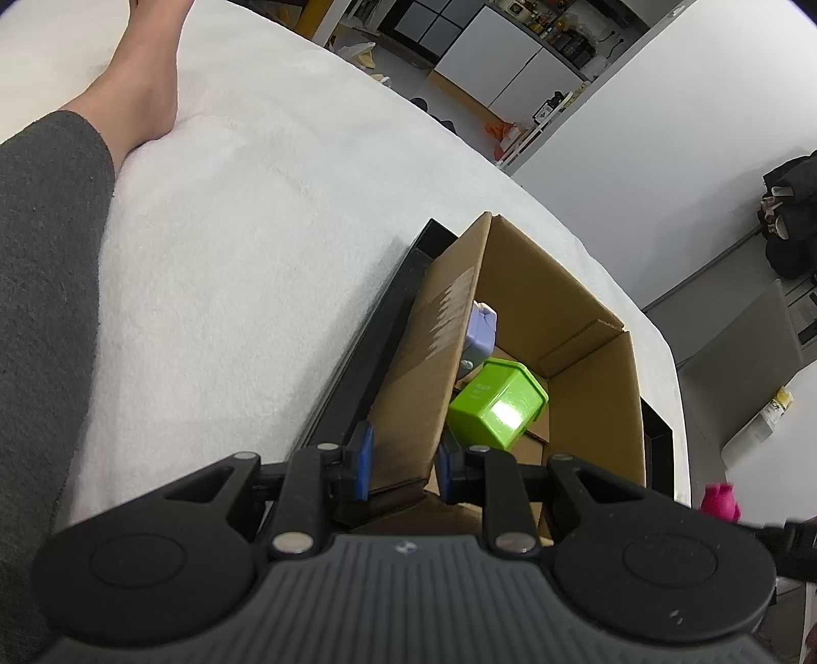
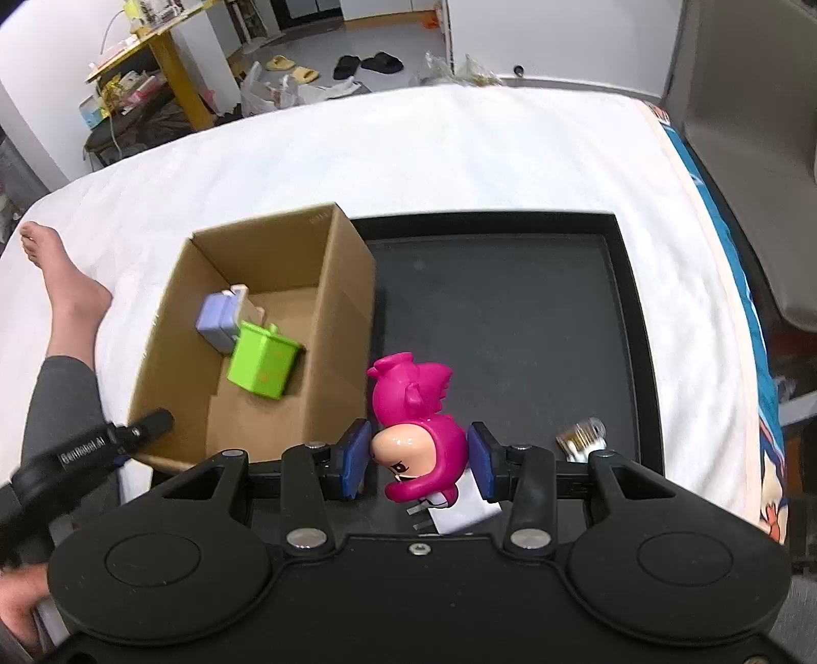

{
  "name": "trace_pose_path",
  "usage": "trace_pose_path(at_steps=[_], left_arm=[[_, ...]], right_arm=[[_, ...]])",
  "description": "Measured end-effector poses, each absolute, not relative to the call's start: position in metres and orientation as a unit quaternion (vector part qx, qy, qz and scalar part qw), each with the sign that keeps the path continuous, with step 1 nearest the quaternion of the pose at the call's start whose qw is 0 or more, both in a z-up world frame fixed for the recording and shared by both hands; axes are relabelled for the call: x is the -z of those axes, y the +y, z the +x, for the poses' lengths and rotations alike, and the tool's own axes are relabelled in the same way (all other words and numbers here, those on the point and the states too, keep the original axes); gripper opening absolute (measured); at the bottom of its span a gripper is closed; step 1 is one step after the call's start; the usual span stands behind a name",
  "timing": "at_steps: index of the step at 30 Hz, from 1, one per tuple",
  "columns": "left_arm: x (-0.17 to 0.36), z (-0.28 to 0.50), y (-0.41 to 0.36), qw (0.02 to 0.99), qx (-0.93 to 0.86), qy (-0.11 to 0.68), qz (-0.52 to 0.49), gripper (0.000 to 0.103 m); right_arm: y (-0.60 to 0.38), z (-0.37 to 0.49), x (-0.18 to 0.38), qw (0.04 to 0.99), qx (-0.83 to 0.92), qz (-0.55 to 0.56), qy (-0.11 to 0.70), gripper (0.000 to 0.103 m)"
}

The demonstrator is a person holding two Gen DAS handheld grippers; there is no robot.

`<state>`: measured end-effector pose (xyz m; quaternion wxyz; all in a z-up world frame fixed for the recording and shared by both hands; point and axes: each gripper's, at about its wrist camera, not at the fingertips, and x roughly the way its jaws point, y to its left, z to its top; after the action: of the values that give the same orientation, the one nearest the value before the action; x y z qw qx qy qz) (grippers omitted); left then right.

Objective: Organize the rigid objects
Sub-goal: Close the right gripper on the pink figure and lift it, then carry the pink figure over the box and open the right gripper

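Pink figurine (image 2: 416, 434) beside box rim (image 2: 352, 316)

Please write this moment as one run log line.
left gripper: shut on cardboard box wall | right gripper: shut on pink figure | box holds green bin

White bed cover (image 2: 459, 153), pale floor (image 2: 327, 46), yellow table (image 2: 168, 46), white cabinets (image 1: 490, 56), white wall (image 1: 664, 127)

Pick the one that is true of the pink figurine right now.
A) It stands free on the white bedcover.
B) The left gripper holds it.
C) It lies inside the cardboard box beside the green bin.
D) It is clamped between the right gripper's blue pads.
D: the pink figurine sits between the right gripper pads, above the black tray, outside the cardboard box.
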<state>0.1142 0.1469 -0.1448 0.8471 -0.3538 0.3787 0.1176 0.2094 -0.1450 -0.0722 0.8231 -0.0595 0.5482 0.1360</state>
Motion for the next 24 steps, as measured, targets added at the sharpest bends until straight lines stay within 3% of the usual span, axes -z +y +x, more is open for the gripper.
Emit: trace_pose_path(at_steps=[24], left_arm=[[0.146,0.113,0.149,0.846,-0.108,0.381,-0.358,0.023]], right_arm=[[-0.058,0.260,0.065,0.833,-0.211,-0.097,0.501,0.041]])
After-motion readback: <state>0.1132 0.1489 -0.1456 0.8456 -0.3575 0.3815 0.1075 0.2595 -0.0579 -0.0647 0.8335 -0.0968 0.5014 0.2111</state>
